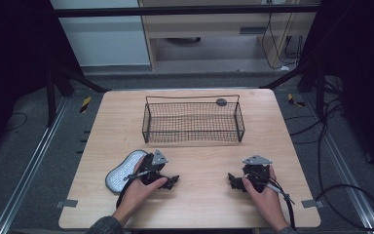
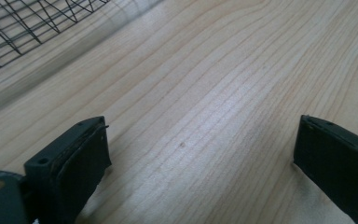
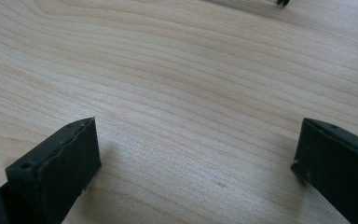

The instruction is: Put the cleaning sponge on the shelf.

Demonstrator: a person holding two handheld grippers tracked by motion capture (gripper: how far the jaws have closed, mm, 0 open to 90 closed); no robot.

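Lower frame: left tool [image 1: 171, 182] and right tool [image 1: 232, 181], both spread wide and empty, resting on the desk [image 1: 199, 161]; grey mesh pad [image 1: 124, 170] beside the left tool.

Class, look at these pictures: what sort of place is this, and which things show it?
Probably a lab or workshop recording station: a wooden table framed by metal rails, loose cables on grey carpet, and a person holding a hand-held gripper in each hand.

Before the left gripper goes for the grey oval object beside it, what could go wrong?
1. The grey oval object lies flat and half behind the left gripper, whose open jaws point away from it; turning could knock it toward the table edge.
2. It looks low and flat, so the jaws may scrape the wood.
3. The wire basket has a tall rim; a low carry could catch on it.
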